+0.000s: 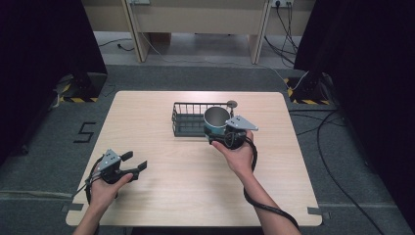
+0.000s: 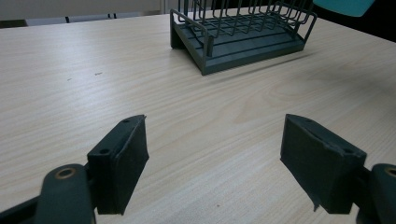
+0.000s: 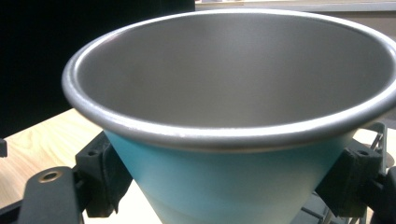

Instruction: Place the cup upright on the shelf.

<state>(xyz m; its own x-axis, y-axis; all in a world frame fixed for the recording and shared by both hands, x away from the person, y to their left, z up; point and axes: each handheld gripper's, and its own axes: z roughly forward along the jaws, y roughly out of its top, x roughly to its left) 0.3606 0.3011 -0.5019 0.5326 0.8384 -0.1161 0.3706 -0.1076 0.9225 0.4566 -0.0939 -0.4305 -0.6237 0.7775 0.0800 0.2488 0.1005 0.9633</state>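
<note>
Above rack (image 1: 188, 119) | right tool (image 1: 221, 135) grips cup (image 1: 216, 120) | cup base hidden

wire rack (image 1: 188, 120) blocks the table's far middle, bare tabletop (image 1: 147, 117) to its left, open wood nearer the person

light: even overhead light is brightening the table (image 1: 161, 161), both sides are sitting in near black | shadows: soft ones are falling beside the wire rack (image 2: 243, 44) | glare: faint sheen is showing on the cup (image 3: 233, 84) rim | focus: all views are looking slightly soft and grainy
</note>
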